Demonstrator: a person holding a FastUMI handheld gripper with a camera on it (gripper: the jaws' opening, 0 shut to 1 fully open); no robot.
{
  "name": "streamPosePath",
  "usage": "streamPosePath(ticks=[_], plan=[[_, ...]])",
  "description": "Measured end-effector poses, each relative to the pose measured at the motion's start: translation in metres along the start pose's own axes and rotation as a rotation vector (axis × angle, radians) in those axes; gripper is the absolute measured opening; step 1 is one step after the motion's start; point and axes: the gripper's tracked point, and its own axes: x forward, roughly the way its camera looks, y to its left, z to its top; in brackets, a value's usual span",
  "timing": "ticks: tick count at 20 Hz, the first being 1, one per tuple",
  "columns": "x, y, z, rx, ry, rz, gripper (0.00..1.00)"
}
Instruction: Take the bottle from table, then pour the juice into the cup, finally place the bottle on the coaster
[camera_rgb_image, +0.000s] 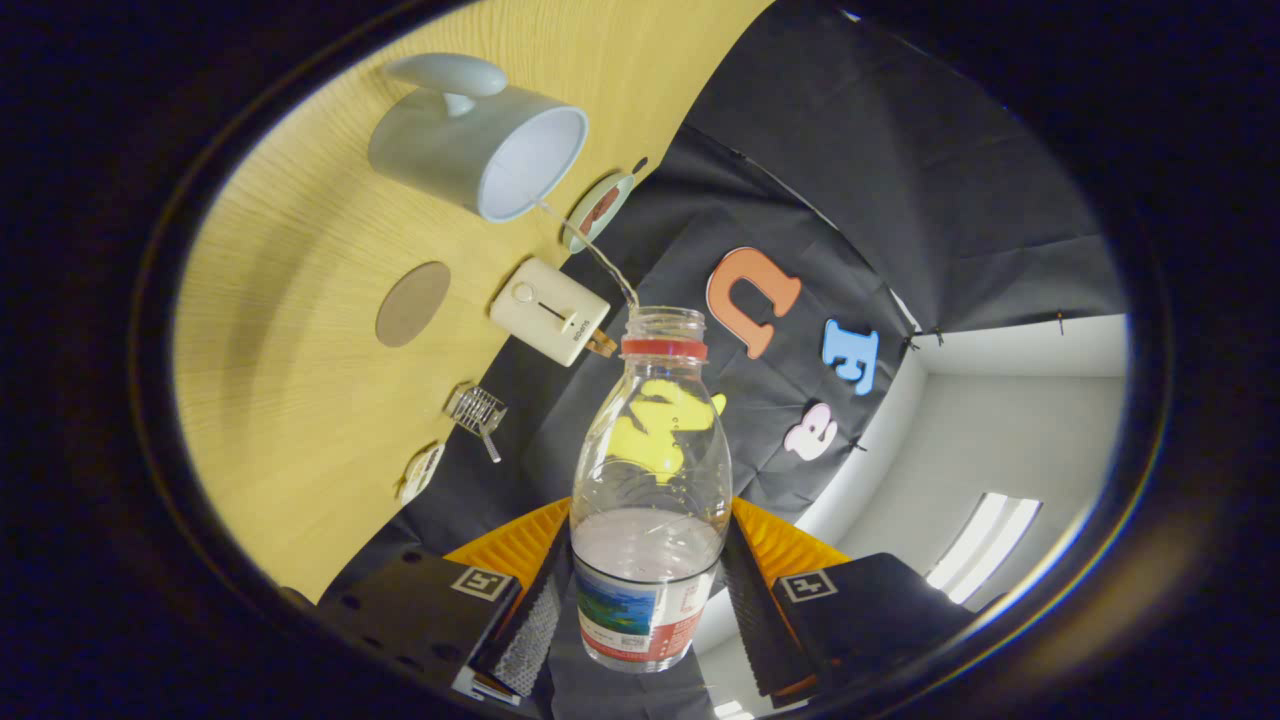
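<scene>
My gripper (648, 610) is shut on a clear plastic bottle (650, 470), both fingers pressing on its labelled lower part. The bottle has no cap and a red ring under its mouth, and pale liquid sits in its bottom third. It is tipped over the wooden table (300, 400). A thin stream (592, 252) runs from the bottle's mouth into the open white inside of a grey-green mug (470, 140), which stands beyond the fingers. A round brown coaster (412, 303) lies flat on the table beside the mug, with nothing on it.
A cream box with a dial (550, 310) lies between the coaster and the bottle's mouth. A small round dish (598, 208) sits by the table edge near the mug. A small wire clip (477, 410) and a small labelled item (422, 470) lie nearer the fingers.
</scene>
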Motion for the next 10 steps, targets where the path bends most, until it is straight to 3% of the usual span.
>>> streamPosePath(ticks=[10], plan=[[0.002,-0.0044,0.0005,-0.041,-0.006,-0.042,0.82]])
